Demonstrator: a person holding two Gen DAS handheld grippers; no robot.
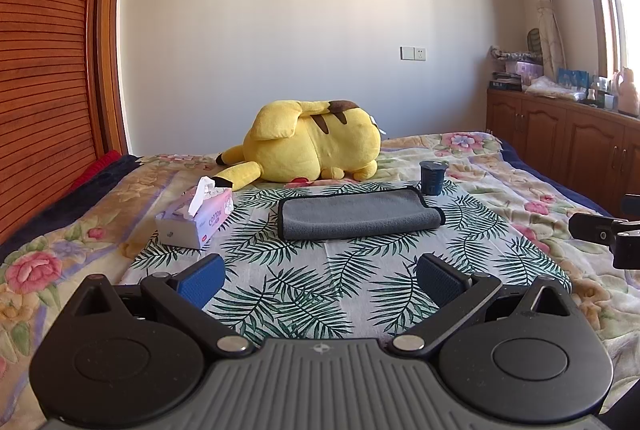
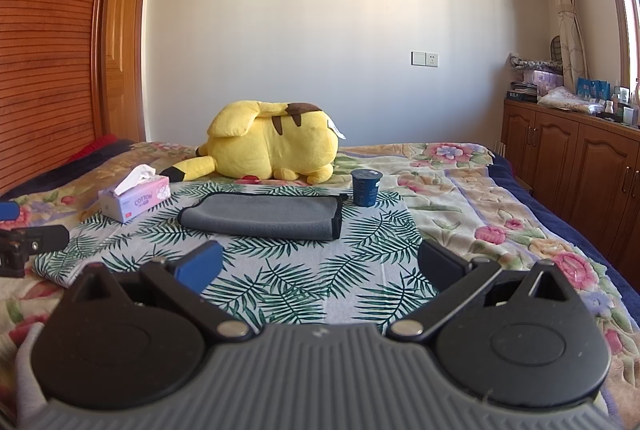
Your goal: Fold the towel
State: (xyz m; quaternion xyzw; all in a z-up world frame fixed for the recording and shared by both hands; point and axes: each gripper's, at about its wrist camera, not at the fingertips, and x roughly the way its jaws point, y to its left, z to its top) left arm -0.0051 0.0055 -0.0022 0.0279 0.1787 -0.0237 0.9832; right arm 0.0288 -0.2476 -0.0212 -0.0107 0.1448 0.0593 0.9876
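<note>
Nearest, the left gripper [image 1: 320, 280] and right gripper [image 2: 320, 268] — two in all — hover over the leaf-print cloth [image 1: 304, 294], fingers spread wide, holding nothing. Farther on lies one grey towel [image 1: 360, 214], folded flat. One tissue box [image 1: 196, 218] sits to its left, one dark cup [image 1: 433, 177] at its far right corner, one yellow plush toy [image 1: 312, 144] beyond.

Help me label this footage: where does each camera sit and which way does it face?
Left wrist: on the left gripper, facing the grey towel; its own open fingers show, the right gripper at the frame's right edge.
Right wrist: on the right gripper, left gripper at the left edge.
Shared: towel, tissue box, Pikachu plush, blue cup.
</note>
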